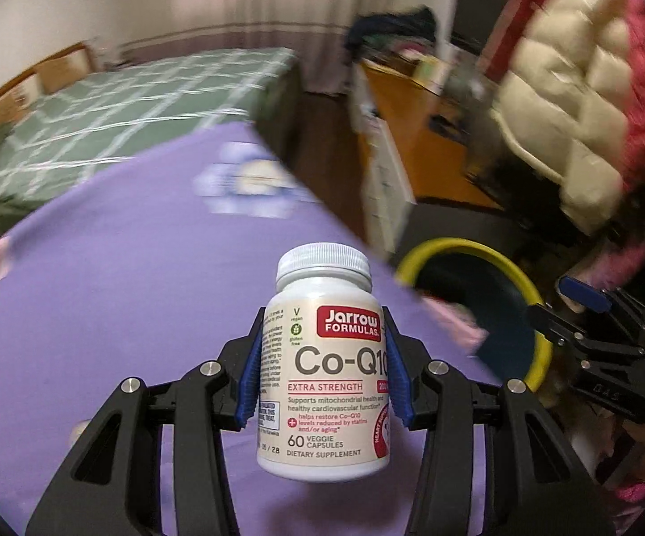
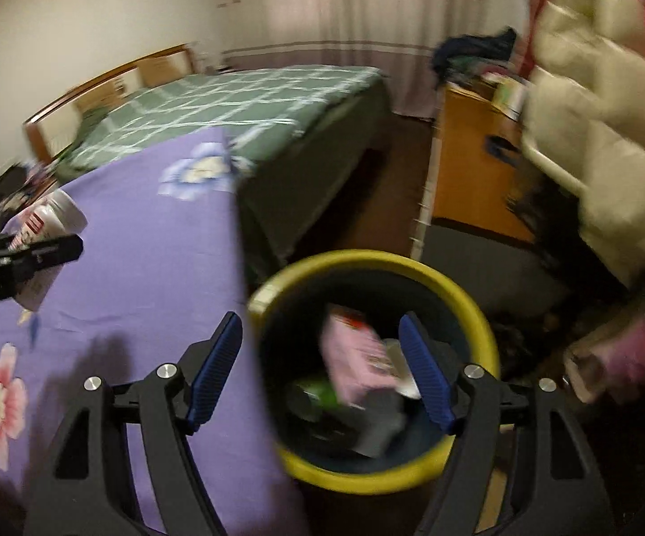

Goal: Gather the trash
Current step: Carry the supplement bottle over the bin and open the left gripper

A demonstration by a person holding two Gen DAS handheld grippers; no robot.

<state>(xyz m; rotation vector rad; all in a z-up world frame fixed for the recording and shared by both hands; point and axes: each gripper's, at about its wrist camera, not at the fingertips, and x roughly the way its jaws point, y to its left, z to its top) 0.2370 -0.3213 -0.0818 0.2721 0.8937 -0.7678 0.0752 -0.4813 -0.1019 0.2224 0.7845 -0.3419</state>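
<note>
A white Co-Q10 supplement bottle point(image 1: 322, 379) with a white cap is clamped upright between the blue pads of my left gripper point(image 1: 322, 317), above a purple flowered sheet point(image 1: 121, 290). To its right stands a dark trash bin with a yellow rim point(image 1: 456, 245). My right gripper point(image 2: 320, 319) hovers open over that bin point(image 2: 478, 312), pads touching nothing. Below it in the bin lie a blurred pink box point(image 2: 353, 357), something green and grey scraps. In the right wrist view the left gripper point(image 2: 54, 245) shows at the left edge with the bottle point(image 2: 54, 219).
A bed with a green checked cover point(image 2: 233, 102) lies beyond the purple sheet. An orange desk point(image 2: 469, 169) with clutter stands at the right, and a cream padded coat point(image 2: 599, 134) hangs beside it. A pink sleeve point(image 2: 634, 348) is near the bin.
</note>
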